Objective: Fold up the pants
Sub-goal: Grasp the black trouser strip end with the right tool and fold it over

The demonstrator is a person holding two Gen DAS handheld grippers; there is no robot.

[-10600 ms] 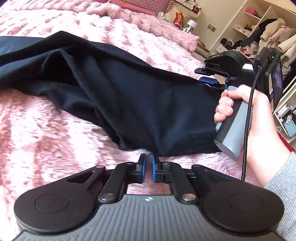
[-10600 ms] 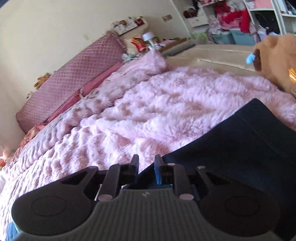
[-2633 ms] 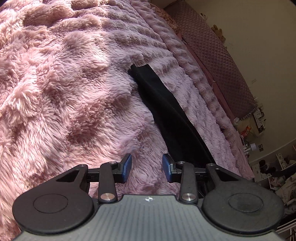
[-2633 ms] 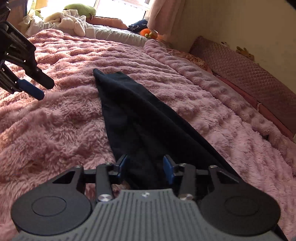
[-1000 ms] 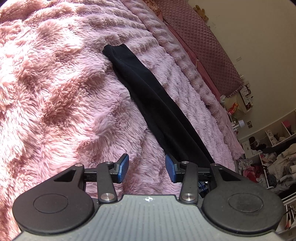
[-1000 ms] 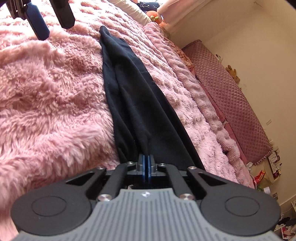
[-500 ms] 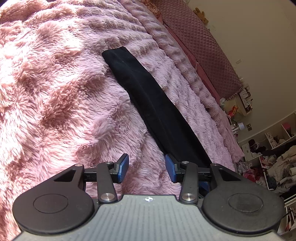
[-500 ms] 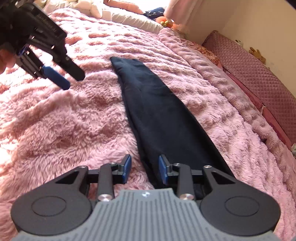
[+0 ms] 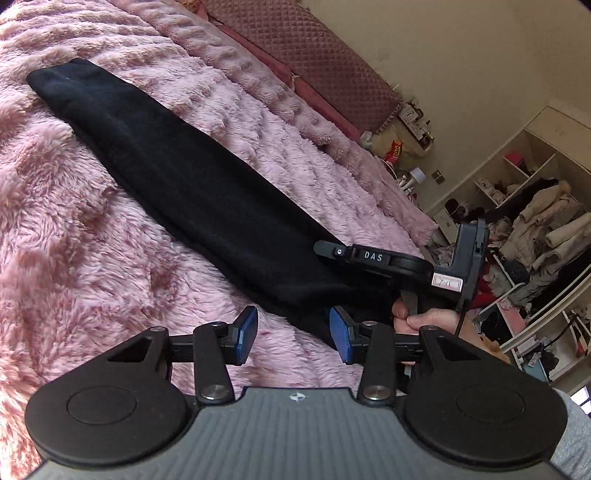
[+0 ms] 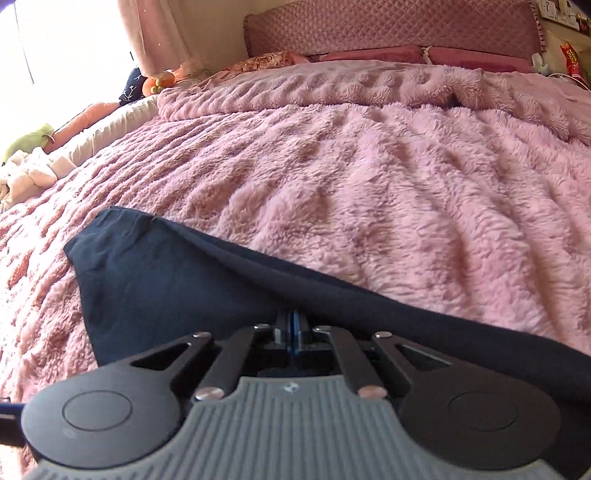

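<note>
The black pants [image 9: 184, 177] lie folded lengthwise in a long strip on the pink furry blanket [image 9: 74, 258], running from upper left toward the lower right. My left gripper [image 9: 293, 334] is open, its blue pads just above the near end of the strip. The right gripper's body [image 9: 391, 258] shows at that same end, held by a hand. In the right wrist view the pants [image 10: 166, 280] stretch left, and my right gripper [image 10: 294, 332] is shut on the pants' near edge.
A quilted pink headboard [image 10: 388, 29] and pillows stand at the bed's far side. Soft toys [image 10: 26, 140] lie by the window at left. Open shelves with clothes [image 9: 535, 221] and a cluttered nightstand [image 9: 406, 155] are to the right of the bed.
The right gripper has closed on the pants' near end. The left gripper has swung right toward that end, so the right gripper and hand now show in its view.
</note>
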